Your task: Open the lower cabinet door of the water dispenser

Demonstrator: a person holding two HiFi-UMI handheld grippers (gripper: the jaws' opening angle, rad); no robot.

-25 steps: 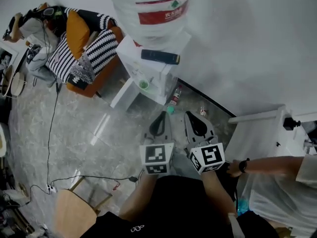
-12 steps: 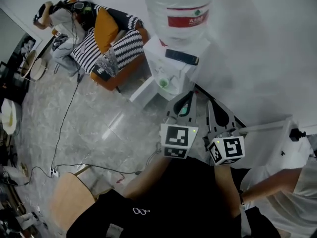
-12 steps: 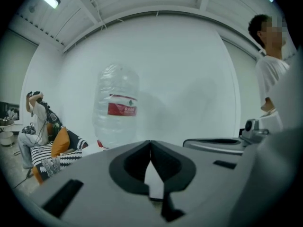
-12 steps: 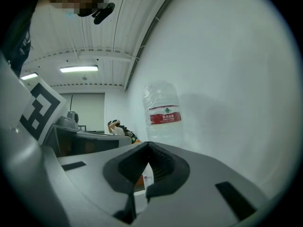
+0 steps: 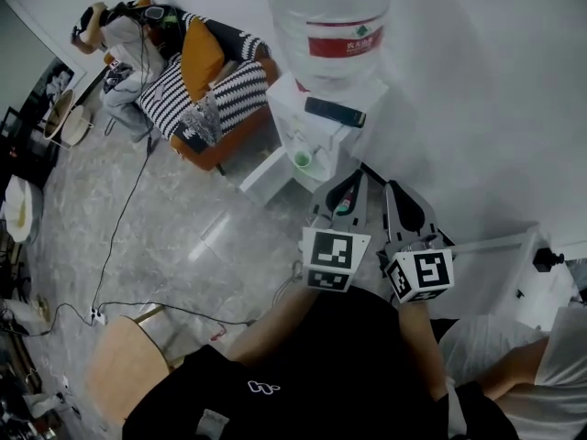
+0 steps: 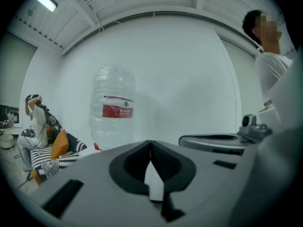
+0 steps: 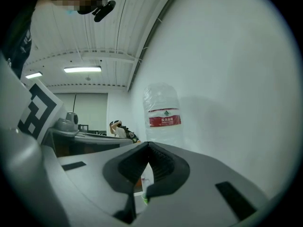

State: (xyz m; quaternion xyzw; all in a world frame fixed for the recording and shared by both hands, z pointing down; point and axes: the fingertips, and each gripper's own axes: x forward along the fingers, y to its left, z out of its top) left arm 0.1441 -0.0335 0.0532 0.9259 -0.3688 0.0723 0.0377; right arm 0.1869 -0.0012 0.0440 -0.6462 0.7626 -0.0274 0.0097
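I hold my left hand-held gripper and right hand-held gripper side by side, both clenched on nothing, near the dispenser.

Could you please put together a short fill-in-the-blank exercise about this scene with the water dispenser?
1. The water bottle on top of the dispenser carries a ___ label.
2. The left claw and the right claw are both ___, with nothing held.
3. The cup standing in the dispenser is ___.
4. The striped cushions lie on an ___ armchair.

Missing words: red; shut; green; orange.
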